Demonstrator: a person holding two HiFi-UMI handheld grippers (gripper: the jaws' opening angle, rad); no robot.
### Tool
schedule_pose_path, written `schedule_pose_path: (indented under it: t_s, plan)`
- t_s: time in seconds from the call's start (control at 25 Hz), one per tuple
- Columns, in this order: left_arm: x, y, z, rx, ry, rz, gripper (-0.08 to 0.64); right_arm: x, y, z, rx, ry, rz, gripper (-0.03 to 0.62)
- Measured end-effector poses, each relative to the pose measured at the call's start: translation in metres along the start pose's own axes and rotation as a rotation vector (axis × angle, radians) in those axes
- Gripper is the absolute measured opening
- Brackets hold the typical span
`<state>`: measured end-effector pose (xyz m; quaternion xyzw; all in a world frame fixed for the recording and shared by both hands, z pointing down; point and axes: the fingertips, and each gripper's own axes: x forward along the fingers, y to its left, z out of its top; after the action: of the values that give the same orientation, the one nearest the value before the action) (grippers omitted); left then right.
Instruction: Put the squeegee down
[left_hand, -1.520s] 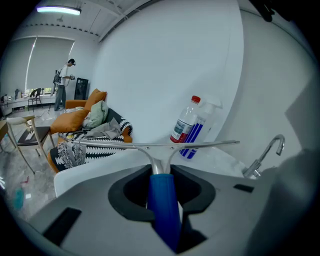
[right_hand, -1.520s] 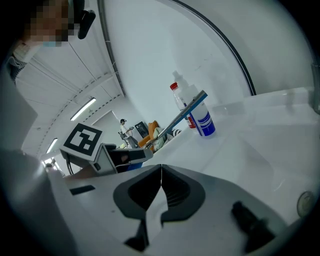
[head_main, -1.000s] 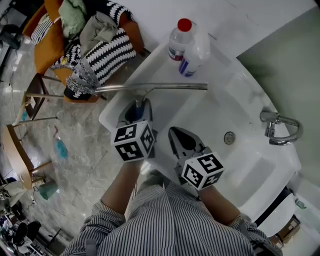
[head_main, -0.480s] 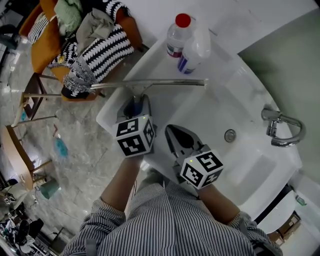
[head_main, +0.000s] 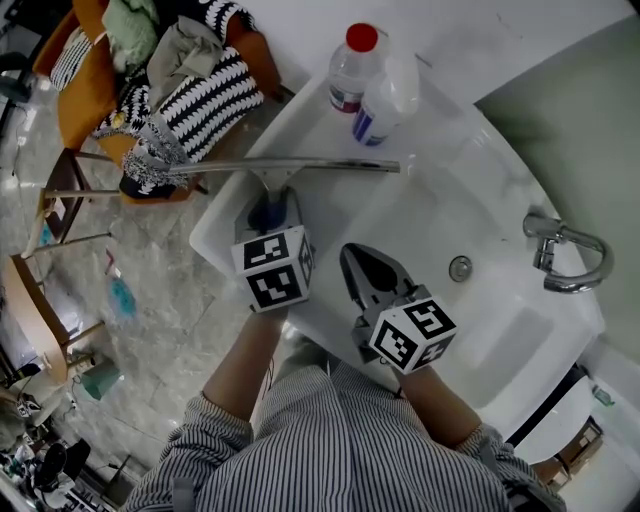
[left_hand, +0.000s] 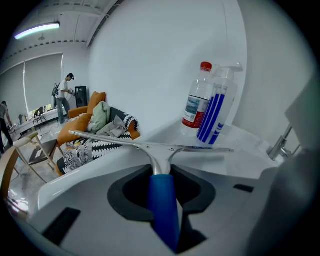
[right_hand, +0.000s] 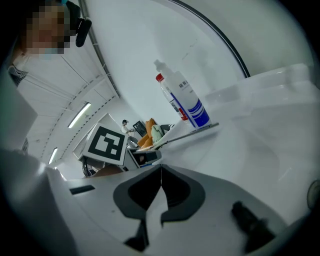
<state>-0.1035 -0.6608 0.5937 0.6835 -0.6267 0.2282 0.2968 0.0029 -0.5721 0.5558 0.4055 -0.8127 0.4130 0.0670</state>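
Observation:
The squeegee (head_main: 285, 167) has a long metal blade and a blue handle (left_hand: 162, 200). My left gripper (head_main: 270, 212) is shut on that handle, and the blade lies crosswise just over the far left rim of the white sink (head_main: 215, 235). In the left gripper view the blade (left_hand: 150, 146) spans the frame ahead of the jaws (left_hand: 161, 175); whether it touches the rim I cannot tell. My right gripper (head_main: 352, 252) hovers over the basin beside the left one, shut and with nothing in it (right_hand: 161, 175). It sees the squeegee blade (right_hand: 192, 132) ahead.
A clear bottle with a red cap (head_main: 350, 65) and a spray bottle with a blue label (head_main: 385, 100) stand on the sink's back ledge. The drain (head_main: 460, 267) and chrome faucet (head_main: 565, 250) are at right. An orange chair with striped clothes (head_main: 170, 90) stands left of the sink.
My left gripper has sunk a little with the squeegee, bringing the blade closer to the sink rim and rolling it slightly. The right gripper has stayed put.

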Motion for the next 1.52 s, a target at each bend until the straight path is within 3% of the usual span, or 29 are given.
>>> schedule_pose_path:
  t_s: [1.0, 1.24, 1.52]
  plan:
    - [0.002, -0.003, 0.0, 0.01, -0.024, -0.011, 0.129, -0.012, -0.003, 0.001, -0.034, -0.006, -0.03, 0.017]
    - [-0.006, -0.003, 0.002, -0.051, -0.031, -0.03, 0.175, -0.017, 0.001, 0.001, -0.037, -0.011, -0.032, 0.017]
    - [-0.026, -0.006, 0.009, -0.074, -0.049, -0.056, 0.178, -0.029, 0.008, 0.001, -0.045, -0.036, -0.045, 0.017]
